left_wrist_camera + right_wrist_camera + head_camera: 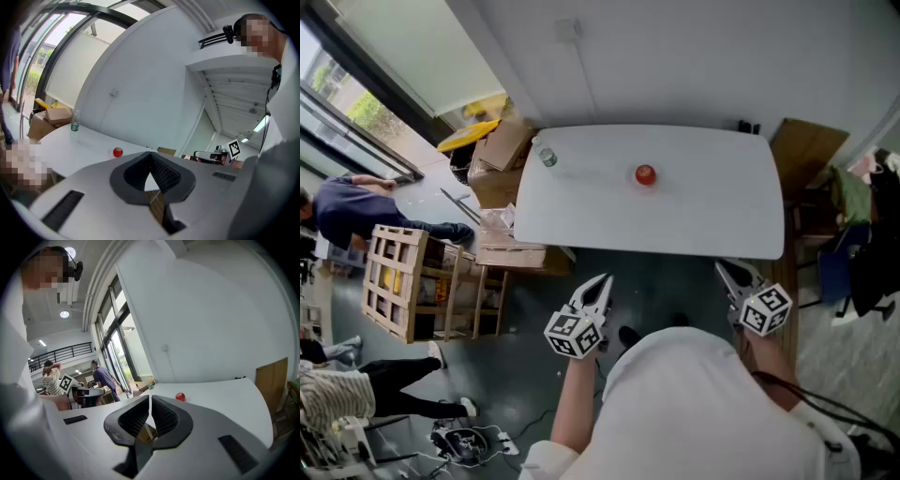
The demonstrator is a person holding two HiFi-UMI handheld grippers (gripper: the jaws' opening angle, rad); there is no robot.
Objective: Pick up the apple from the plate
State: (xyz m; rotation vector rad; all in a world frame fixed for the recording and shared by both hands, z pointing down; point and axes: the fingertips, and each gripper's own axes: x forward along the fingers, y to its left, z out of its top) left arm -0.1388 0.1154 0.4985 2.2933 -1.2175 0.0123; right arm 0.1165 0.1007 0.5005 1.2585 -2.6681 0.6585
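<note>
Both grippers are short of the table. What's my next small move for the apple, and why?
Probably open the left gripper first. Its jaws are shut on nothing, the apple sits untouched on the table well ahead, and shut jaws can't take it.
</note>
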